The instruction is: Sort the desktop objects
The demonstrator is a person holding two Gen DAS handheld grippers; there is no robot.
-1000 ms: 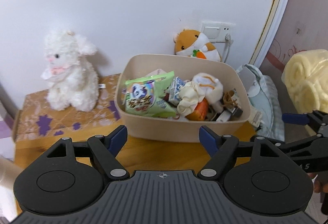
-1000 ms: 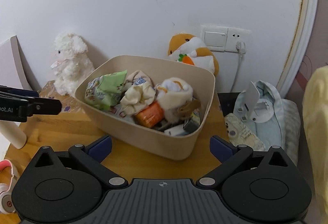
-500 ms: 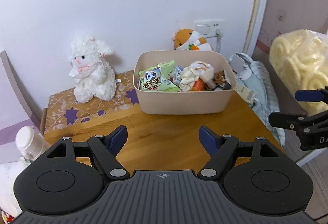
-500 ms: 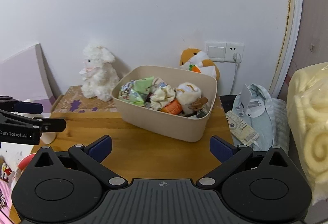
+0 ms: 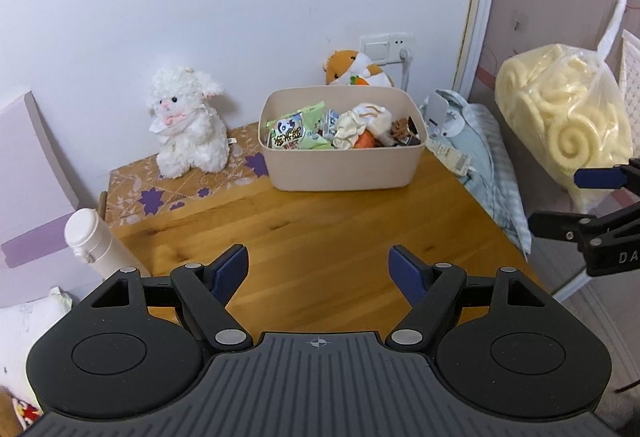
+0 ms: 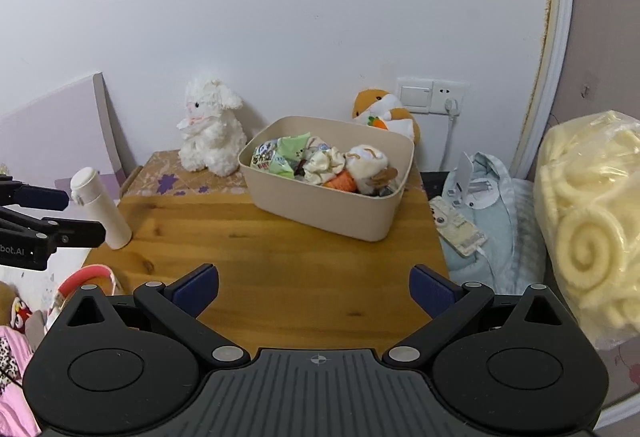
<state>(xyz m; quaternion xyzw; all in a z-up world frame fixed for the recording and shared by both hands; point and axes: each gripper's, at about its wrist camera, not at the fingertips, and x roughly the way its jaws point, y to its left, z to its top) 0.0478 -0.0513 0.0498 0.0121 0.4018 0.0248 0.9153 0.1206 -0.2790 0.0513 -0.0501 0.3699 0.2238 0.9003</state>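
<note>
— So, what have I got in front of me on the left side?

— From the left wrist view I see my left hand-held gripper spread wide with nothing between its fingers, hovering over bare wood of the counter. At twelve o'clock sits the beige bin, full: a green snack packet, a cream plush and something orange beside it. A white lamb toy stands at eleven o'clock on a patterned cloth, against the wall. An orange hamster plush peeks up just behind the bin.

— And the right?

— My right hand-held gripper is likewise wide open and holding nothing, above the counter's near edge. In that view the bin lies at about one o'clock. A white bottle stands upright at ten o'clock, near the counter's left edge. Off the counter at three o'clock hangs a clear bag of pale yellow coils, with light blue fabric between it and the counter.
</note>
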